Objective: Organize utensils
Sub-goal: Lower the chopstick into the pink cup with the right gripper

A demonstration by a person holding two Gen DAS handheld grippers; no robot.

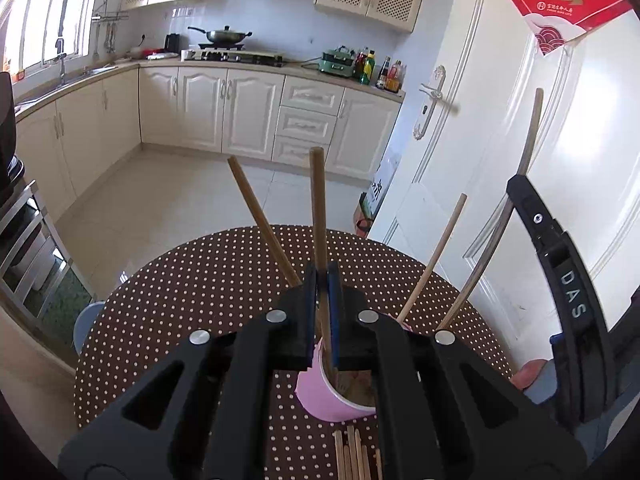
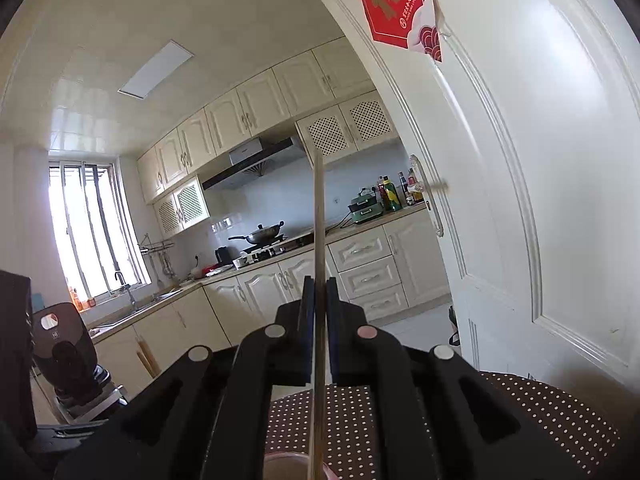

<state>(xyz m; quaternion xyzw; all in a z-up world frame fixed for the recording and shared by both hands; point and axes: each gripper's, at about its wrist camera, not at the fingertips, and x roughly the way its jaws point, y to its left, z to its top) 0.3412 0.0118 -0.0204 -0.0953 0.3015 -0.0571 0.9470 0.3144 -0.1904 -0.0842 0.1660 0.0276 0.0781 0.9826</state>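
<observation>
A pink cup [image 1: 320, 394] stands on the brown dotted table [image 1: 192, 300], below my left gripper [image 1: 321, 276]. That gripper is shut on a wooden chopstick [image 1: 319, 208] that stands nearly upright, its lower end inside the cup. Two more chopsticks lean out of the cup, one to the left [image 1: 260, 220] and one to the right [image 1: 436, 256]. My right gripper [image 1: 518, 184] comes in from the right. In its own view the right gripper [image 2: 319, 284] is shut on a thin long chopstick [image 2: 319, 220] that reaches down to the cup's rim [image 2: 288, 458].
Several loose chopsticks [image 1: 354, 456] lie on the table in front of the cup. A white door [image 1: 520, 100] stands close on the right. A pale blue stool [image 1: 86, 320] sits by the table's left edge and a metal rack [image 1: 28, 240] beyond it. A hand [image 1: 528, 372] shows behind the right gripper.
</observation>
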